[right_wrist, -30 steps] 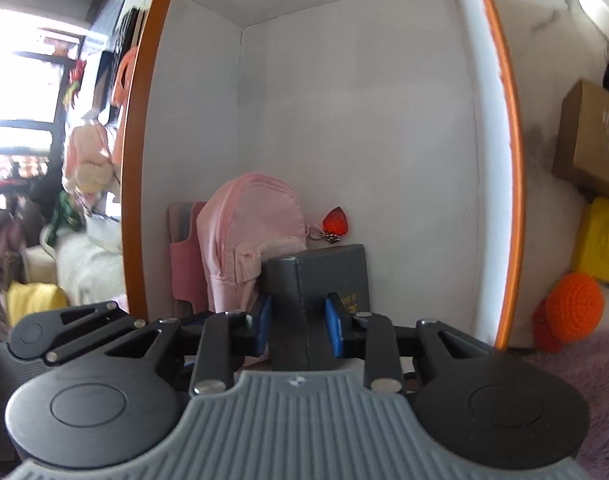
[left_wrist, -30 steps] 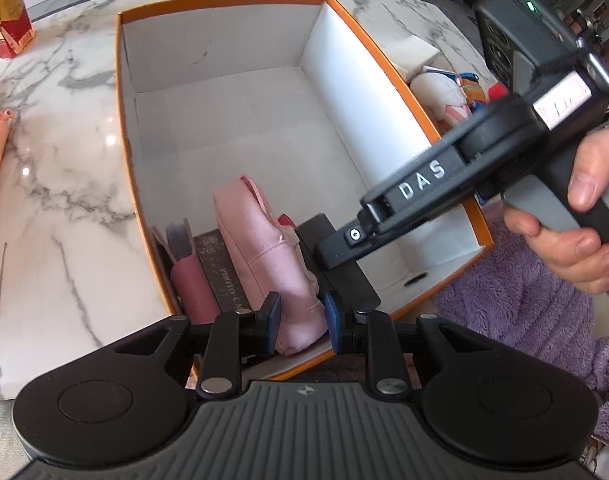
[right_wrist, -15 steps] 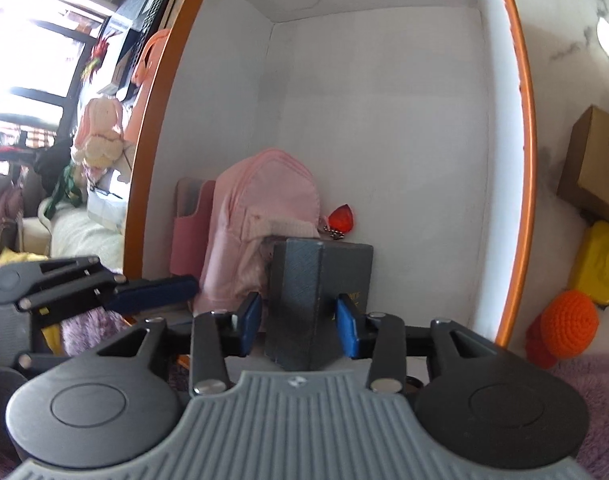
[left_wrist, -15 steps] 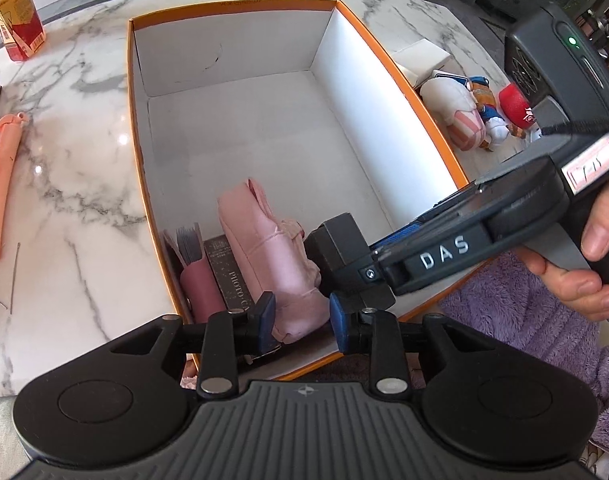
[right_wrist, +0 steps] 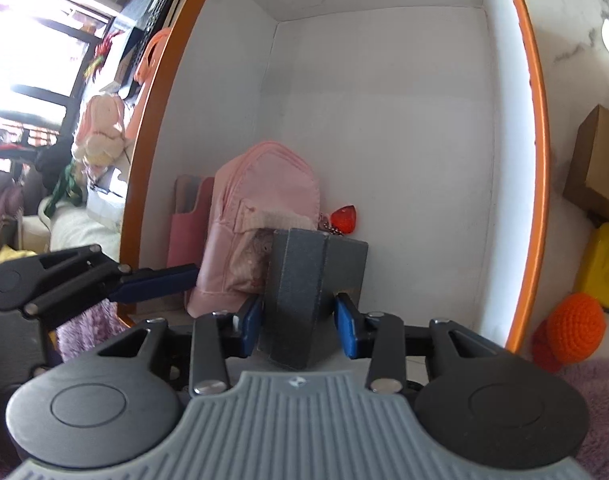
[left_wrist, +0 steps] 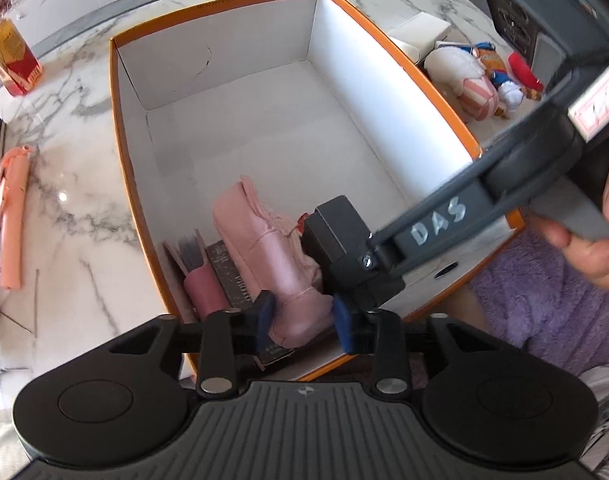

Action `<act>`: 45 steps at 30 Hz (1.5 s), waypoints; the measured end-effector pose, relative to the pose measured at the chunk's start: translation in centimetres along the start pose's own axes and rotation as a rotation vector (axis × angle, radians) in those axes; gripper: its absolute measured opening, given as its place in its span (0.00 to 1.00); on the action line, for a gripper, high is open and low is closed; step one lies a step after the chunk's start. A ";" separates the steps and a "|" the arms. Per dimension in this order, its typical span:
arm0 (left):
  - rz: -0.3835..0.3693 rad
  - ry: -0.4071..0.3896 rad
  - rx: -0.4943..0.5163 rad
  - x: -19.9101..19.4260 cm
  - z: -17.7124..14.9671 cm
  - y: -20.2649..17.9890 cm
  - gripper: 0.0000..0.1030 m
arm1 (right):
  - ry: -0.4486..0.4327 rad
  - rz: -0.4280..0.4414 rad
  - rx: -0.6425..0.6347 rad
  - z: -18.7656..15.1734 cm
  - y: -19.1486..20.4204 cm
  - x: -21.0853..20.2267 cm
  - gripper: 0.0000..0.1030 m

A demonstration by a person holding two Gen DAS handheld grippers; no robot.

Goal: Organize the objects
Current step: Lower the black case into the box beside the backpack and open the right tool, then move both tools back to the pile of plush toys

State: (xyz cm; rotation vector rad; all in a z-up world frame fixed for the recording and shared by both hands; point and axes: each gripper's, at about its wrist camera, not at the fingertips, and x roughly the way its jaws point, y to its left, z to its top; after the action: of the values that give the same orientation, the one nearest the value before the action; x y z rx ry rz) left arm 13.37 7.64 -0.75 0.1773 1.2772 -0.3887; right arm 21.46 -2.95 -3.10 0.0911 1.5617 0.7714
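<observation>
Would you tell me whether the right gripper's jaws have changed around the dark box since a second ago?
Yes. The right gripper has opened: its pads now stand clear of the dark box, which remains beside the pink pouch.

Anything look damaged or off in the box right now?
Only a small dark crack or scuff on the far wall of the orange box. The pink bag and dark case stand upright, nothing spilled.
</observation>
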 end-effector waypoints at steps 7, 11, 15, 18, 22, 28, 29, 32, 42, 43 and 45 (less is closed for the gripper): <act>-0.017 0.030 0.028 0.0 0.3 -0.1 0.33 | 0.025 0.009 0.016 -0.1 -0.1 0.6 0.41; -0.035 0.017 0.001 -0.4 0.5 0.0 0.39 | 0.008 0.001 0.007 -0.5 0.0 0.6 0.43; -0.067 0.002 -0.044 -1.2 0.1 0.8 0.45 | -0.025 -0.031 -0.042 -1.0 0.7 0.4 0.44; -0.071 -0.018 -0.049 -2.3 0.2 0.1 0.49 | -0.050 -0.050 -0.084 -1.3 1.2 -0.3 0.50; -0.076 -0.038 -0.048 -2.7 0.5 -0.4 0.54 | -0.093 -0.083 -0.142 -1.7 1.9 -1.7 0.55; -0.062 -0.061 -0.039 -3.9 0.7 -1.2 0.54 | -0.154 -0.145 -0.232 -2.5 2.9 -3.6 0.60; -0.060 -0.068 -0.037 -4.1 0.8 -1.4 0.54 | -0.168 -0.155 -0.247 -2.6 2.9 -4.1 0.60; -0.057 -0.092 -0.022 -5.1 1.1 -2.1 0.54 | -0.198 -0.163 -0.272 -3.0 2.7 -5.5 0.60; -0.115 -0.207 0.026 -7.3 4.8 -6.6 0.51 | -0.323 -0.240 -0.326 -4.4 -0.6 -12.7 0.45; -0.132 -0.220 0.028 -7.2 5.4 -7.2 0.51 | -0.338 -0.256 -0.320 -4.5 -1.3 -13.6 0.44; -0.162 -0.236 0.030 -6.8 6.7 -8.3 0.51 | -0.366 -0.298 -0.306 -4.7 -2.8 -15.1 0.41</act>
State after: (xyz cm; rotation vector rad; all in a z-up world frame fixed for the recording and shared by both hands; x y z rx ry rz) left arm 14.60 -1.03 8.38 0.0506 1.0561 -0.5513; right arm 20.80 -14.46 8.10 -0.2106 1.0675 0.7021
